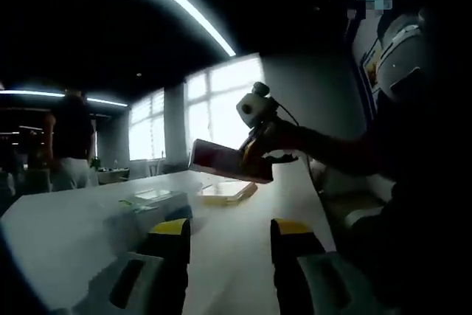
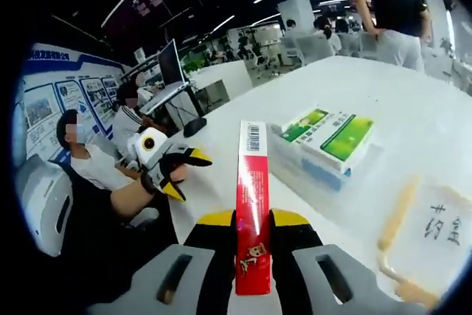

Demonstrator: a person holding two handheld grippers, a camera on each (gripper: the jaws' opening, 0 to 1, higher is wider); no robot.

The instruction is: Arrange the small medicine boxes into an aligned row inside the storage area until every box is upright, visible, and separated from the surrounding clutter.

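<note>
An office room with strip lights overhead and bright windows surrounds a long white bench; a person in a dark top stands at its far end, and others sit beside a wall of posters.

The red medicine box is long and narrow, with a barcode on a white panel at its far end and a small printed figure near the close end. It stands edge-on between the jaws of the right tool, which is closed on its lower part, lifted above the bench. In the left gripper view the same box hangs tilted in the air against the window.

On the bench, in a clear tray, lie white boxes with green panels, flat and side by side. A sheet with handwritten characters lies near the edge, framed by pale wooden strips.

The left tool points along the bench with its yellow-tipped jaws apart and nothing between them. In the right gripper view it is held out low by a dark-sleeved arm, well clear of the tray.
</note>
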